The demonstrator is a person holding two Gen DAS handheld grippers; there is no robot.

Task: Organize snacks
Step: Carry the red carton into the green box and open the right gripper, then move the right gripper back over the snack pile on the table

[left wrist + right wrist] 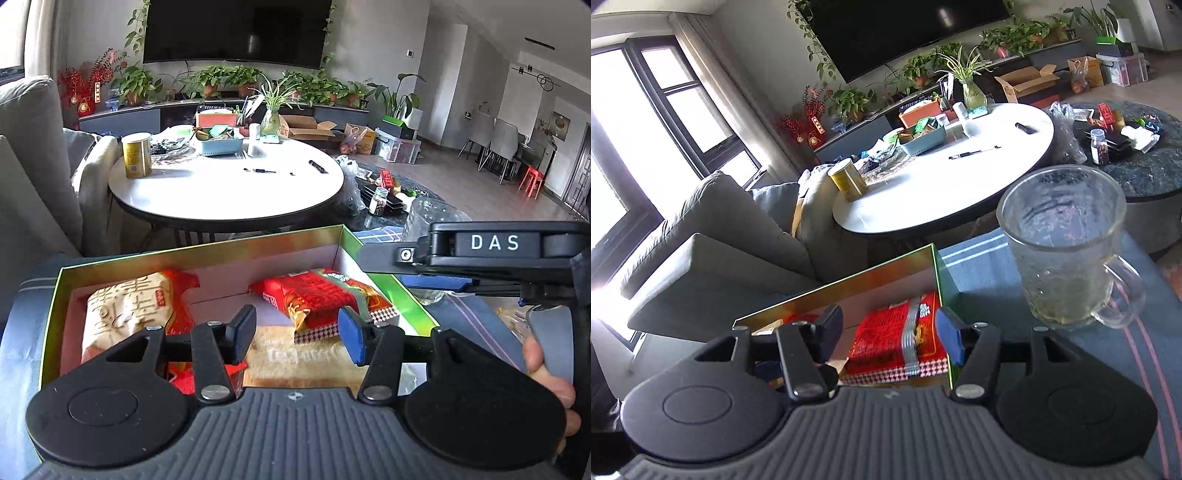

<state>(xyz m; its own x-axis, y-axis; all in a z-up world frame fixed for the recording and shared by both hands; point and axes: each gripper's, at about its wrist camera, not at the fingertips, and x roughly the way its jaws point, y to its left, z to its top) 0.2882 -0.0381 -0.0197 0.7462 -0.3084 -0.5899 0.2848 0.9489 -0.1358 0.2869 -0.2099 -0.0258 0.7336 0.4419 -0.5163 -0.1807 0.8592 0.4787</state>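
An open green-rimmed box (pixel 207 249) holds snack packets: a cream and red packet (pixel 129 314) at the left, a red packet (pixel 317 295) at the right, and a tan packet (pixel 299 358) near the front. My left gripper (pixel 297 334) is open and empty, hovering over the box's near side. The right gripper (pixel 436 282) shows side-on at the box's right edge. In the right wrist view my right gripper (pixel 892 336) is open and empty above the red packet (pixel 894 339) and the box's right wall (pixel 942 291).
A glass mug (pixel 1067 251) stands on the blue striped cloth (pixel 975 266) right of the box. A white round table (pixel 229 184) with a yellow can (pixel 136 155) lies beyond. A grey sofa (pixel 713 236) is at the left.
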